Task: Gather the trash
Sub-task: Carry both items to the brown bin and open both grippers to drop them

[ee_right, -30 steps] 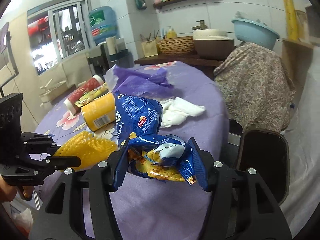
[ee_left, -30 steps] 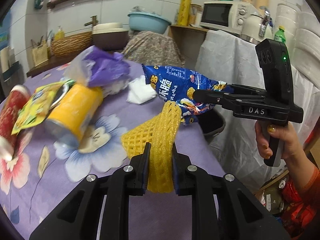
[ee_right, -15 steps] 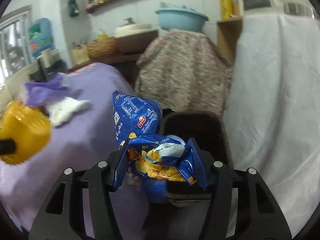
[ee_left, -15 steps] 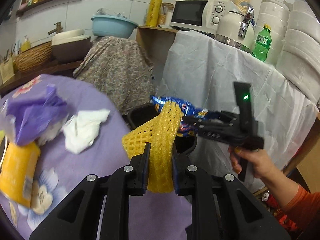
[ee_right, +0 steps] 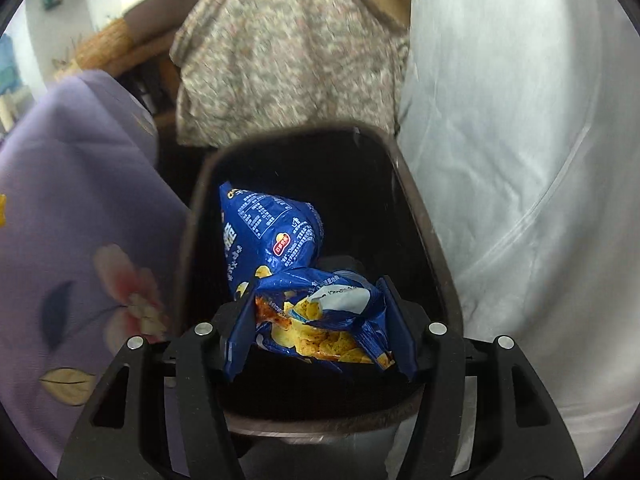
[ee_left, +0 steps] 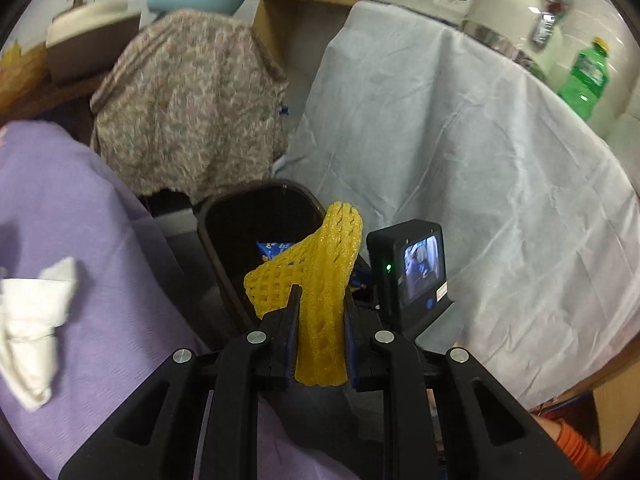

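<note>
Over the dark bin (ee_right: 420,216), the right gripper (ee_right: 320,320), jaws opening, grips a blue snack bag (ee_right: 280,240); the left gripper (ee_left: 320,312) pinches yellow foam netting (ee_left: 320,280).

Counter (ee_left: 72,200): covered with a purple cloth printed with flowers and leaves; its edge curves down beside a dark bin.
On counter: a crumpled white tissue (ee_left: 32,316), lying near the left edge of the left wrist view.
Floor (ee_left: 180,232): a grey strip shows between the counter and the bin.
On floor: the bin (ee_right: 424,248), dark and open-topped, standing close against the counter's hanging cloth, with a white draped sheet on its other side.
</note>
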A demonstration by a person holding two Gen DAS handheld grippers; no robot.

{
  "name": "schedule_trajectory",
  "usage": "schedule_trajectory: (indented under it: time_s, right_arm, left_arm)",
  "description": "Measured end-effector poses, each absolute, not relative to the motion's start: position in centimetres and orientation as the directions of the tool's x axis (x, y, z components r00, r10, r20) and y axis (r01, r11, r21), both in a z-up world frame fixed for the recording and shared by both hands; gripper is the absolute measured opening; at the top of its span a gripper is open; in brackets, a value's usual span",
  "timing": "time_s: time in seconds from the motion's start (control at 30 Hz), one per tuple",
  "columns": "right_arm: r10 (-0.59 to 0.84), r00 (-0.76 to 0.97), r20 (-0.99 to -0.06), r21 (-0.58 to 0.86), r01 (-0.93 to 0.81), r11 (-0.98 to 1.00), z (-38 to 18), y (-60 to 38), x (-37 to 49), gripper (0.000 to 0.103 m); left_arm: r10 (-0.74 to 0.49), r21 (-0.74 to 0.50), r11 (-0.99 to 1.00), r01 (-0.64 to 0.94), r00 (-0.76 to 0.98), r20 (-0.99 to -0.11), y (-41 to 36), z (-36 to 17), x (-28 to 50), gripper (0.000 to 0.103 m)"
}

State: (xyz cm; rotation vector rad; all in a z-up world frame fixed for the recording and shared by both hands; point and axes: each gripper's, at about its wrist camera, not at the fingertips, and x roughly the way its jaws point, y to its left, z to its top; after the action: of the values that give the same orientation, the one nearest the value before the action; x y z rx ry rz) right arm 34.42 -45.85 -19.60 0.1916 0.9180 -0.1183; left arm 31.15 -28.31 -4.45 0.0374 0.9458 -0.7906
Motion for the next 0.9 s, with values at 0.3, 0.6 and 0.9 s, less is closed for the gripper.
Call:
schedule_trajectory:
  time_s: [0.3,0.6,0.9]
  right_arm:
    - [-0.033,0.616,-0.787,0.106,0.188,0.976,-21.3,-45.0,34.1,0.080]
    - [-0.033,0.674,-0.738,0.125,0.185,0.975,-19.1,-44.8,30.6,0.085]
    - [-0.097,0.674,-0.732,0.062,0.208,0.976,-18.5,-45.0,27.1,0.085]
  left_arm:
    - [-0.521,-0.313,0.771,0.554,0.267,-0.811,-31.8,-8.6,35.5,0.019]
    - [-0.443,-0.266,0.803,0.533,0.236,-0.865,-36.0,-12.2,37.9,0.019]
    - [-0.400,-0.250,0.813,0.526,0.191,-0.897,-38.1,-14.9,39.2,0.034]
